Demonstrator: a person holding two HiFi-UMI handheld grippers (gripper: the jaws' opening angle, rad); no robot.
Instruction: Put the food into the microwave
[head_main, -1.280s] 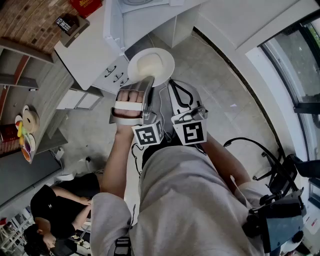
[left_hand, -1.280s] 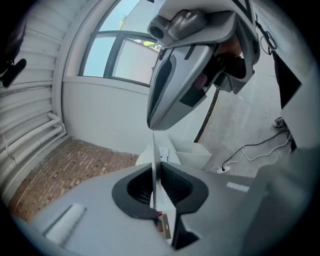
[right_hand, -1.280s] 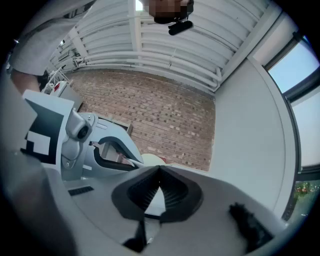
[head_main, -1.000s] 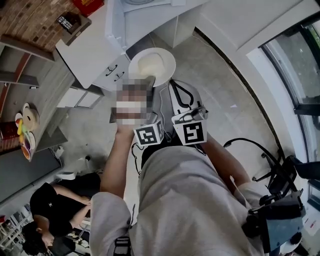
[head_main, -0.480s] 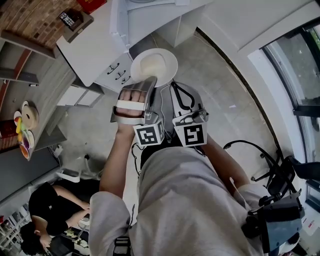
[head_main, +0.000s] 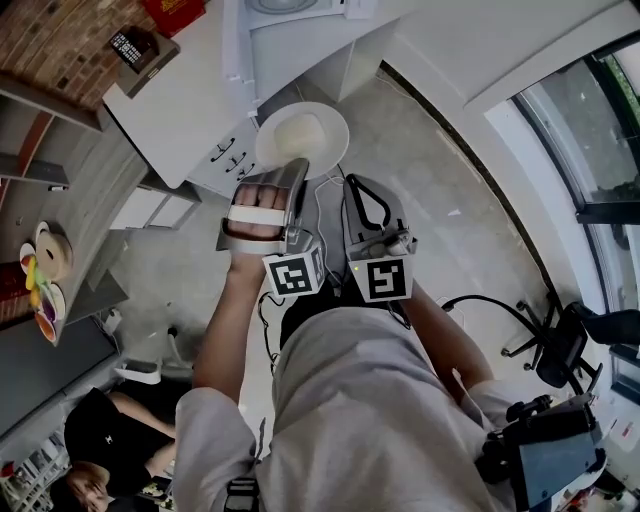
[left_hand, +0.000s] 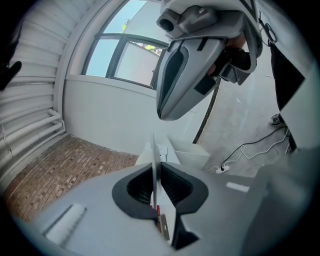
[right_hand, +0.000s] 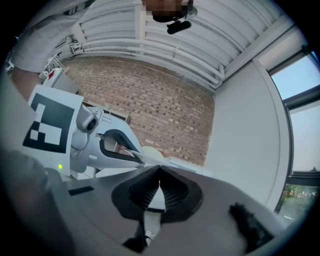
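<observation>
The plate (head_main: 302, 135) is round, so it has no long axis. It is carried face up over the grey floor (head_main: 430, 160), just beside the white cabinet (head_main: 185, 105) with drawer handles, its near rim toward the person. On it lies a pale, smooth mound of food (head_main: 297, 130), whitish like the plate; what kind I cannot tell. The left gripper (head_main: 298, 168) has its jaws narrowed onto that near rim, which shows edge-on as a thin line between the pads. The right gripper (head_main: 350, 182) lies alongside, just beside the plate, its jaws together with nothing visible between them.
</observation>
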